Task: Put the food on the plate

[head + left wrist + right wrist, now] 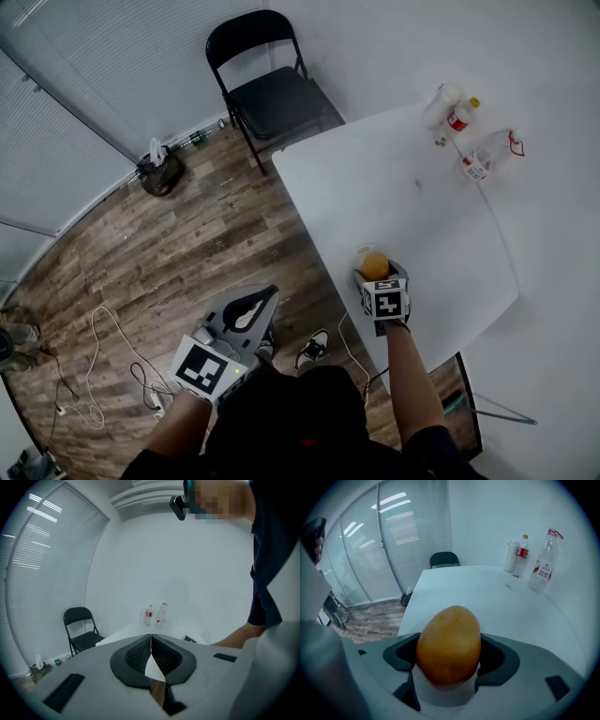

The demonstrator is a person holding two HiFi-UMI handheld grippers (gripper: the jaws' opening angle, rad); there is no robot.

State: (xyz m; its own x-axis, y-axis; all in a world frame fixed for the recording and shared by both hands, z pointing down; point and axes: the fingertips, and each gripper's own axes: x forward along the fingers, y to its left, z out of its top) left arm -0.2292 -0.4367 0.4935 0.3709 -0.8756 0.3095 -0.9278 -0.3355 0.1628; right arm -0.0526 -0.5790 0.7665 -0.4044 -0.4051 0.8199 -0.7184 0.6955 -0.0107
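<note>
Nearest, at 7 o'clock in the head view, the left gripper (151, 638) hangs over the wooden floor (187, 253), jaws pressed together on nothing. At 5 o'clock the right gripper (450, 660) clamps an orange-yellow, egg-shaped food (449, 641) just inside the near edge of the white table (412, 197). A pale round rim under it may be the plate. Far off at 1 o'clock stand a white cup (511, 557), a red-labelled bottle (521, 554) and a clear bottle (543, 569); their label print is too small to read. A black folding chair (272, 94) stands at 11 o'clock.
</note>
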